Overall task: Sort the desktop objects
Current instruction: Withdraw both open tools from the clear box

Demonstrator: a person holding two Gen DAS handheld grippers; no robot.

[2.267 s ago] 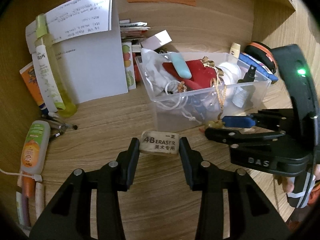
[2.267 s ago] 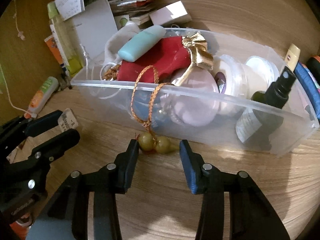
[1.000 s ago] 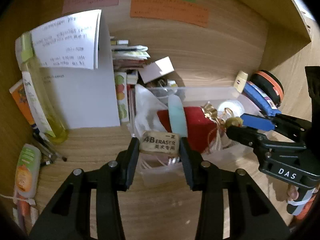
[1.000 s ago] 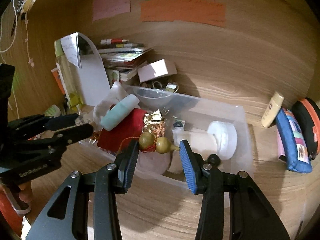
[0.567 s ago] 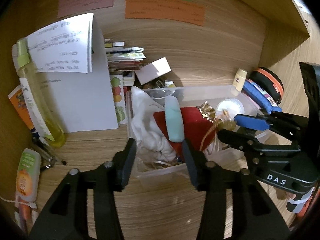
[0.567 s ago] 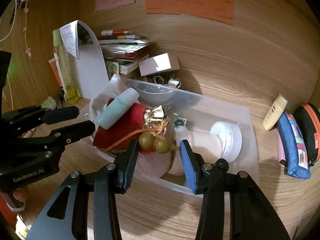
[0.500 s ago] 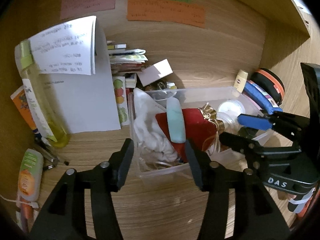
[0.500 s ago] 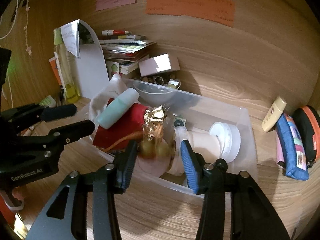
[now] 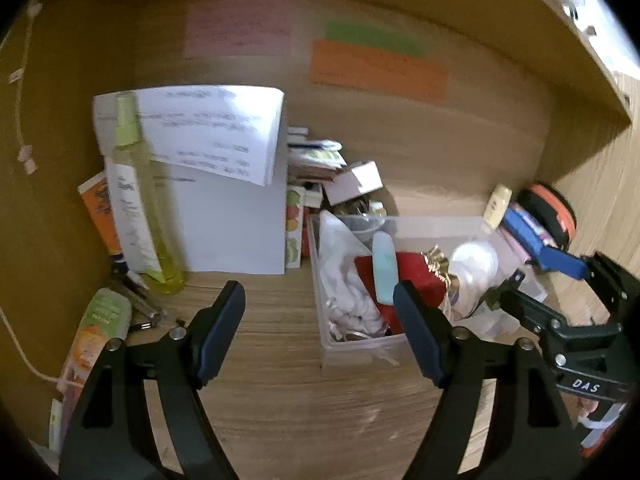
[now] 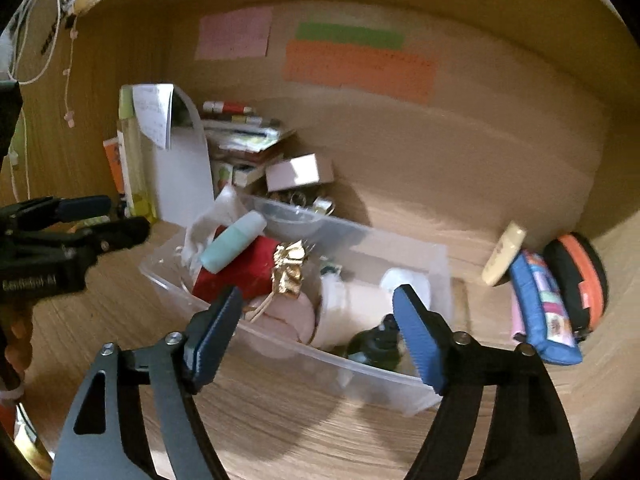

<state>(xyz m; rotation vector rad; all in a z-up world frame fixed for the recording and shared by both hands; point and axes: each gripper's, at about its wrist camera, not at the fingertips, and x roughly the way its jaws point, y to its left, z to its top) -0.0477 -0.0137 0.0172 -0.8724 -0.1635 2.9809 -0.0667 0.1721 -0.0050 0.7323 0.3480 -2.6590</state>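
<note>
Overfilled bin (image 10: 436, 256) — piled with red pouch (image 10: 240, 268), teal tube (image 10: 232, 248), gold bow (image 10: 288, 268), white cloth (image 9: 344, 276), white jar (image 10: 360, 300) and a dark bottle (image 10: 376, 348) against the near wall. Could spill or shift under any further drop (heap looks loose, tube lying slantwise on top of the pouch). Could also snag: a cord (image 10: 260, 312) lying beside the bow, close under the right gripper (image 10: 316, 340), apt to catch a fingertip on a low pass. Crowded hands too — right gripper (image 9: 560, 300) near the bin's right end in the left view, left gripper (image 10: 100, 220) off its left end in the right view; risk of a knock on a shared reach into the bin.

Left gripper (image 9: 320, 328): spread wide, nothing between the fingers, touching nothing; poised above bare desk (image 9: 280, 400) just left of the bin (image 9: 360, 344). Right gripper: likewise wide apart and empty, hanging over the bin's near wall, not touching it as far as can be told.

Loose on the desk and unsorted, by the look of it: orange-green tube (image 9: 96, 332) and a tall yellow bottle (image 9: 140, 216) at far left, cream tube (image 10: 504, 252), blue pouch (image 10: 540, 300) and round black-orange case (image 10: 580, 276) at right. Probably next in line — but which first, impossible to say.
</note>
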